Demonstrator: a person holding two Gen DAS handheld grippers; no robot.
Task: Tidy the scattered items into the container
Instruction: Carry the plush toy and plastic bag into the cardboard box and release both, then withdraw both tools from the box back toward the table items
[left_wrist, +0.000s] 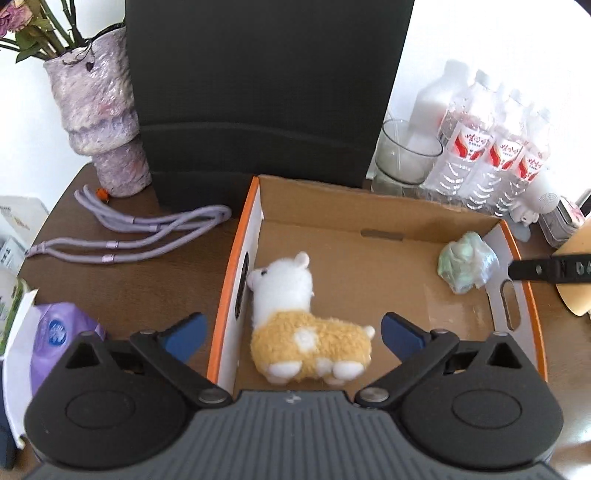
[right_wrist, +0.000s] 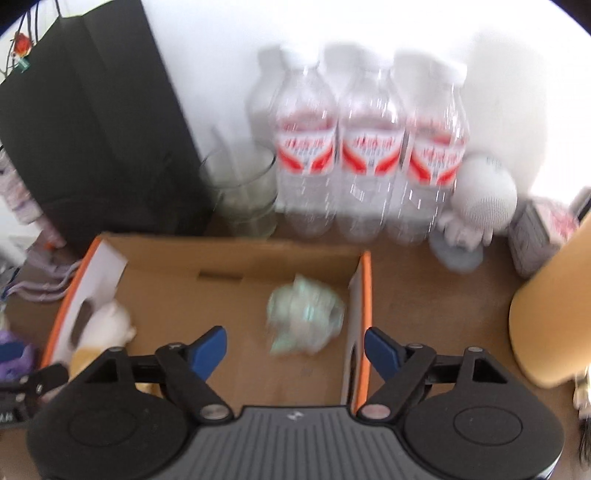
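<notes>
An open cardboard box (left_wrist: 369, 210) with orange edges sits on the brown table. Inside it, a white and yellow plush alpaca (left_wrist: 295, 325) lies by the left wall and a pale green wrapped bundle (left_wrist: 467, 266) lies by the right wall. My left gripper (left_wrist: 291, 332) is open and empty, above the alpaca. My right gripper (right_wrist: 295, 349) is open and empty, just above the green bundle (right_wrist: 304, 317), over the box's right wall (right_wrist: 364, 295). A purple cord (left_wrist: 129, 232) and a purple tissue pack (left_wrist: 59, 339) lie on the table left of the box.
A black box (left_wrist: 258, 92) stands behind the cardboard box. A vase (left_wrist: 99, 118) is back left. A glass (left_wrist: 402, 155), water bottles (left_wrist: 491, 147), a white round figure (right_wrist: 480, 195) and a tan cylinder (right_wrist: 554, 314) crowd the back right.
</notes>
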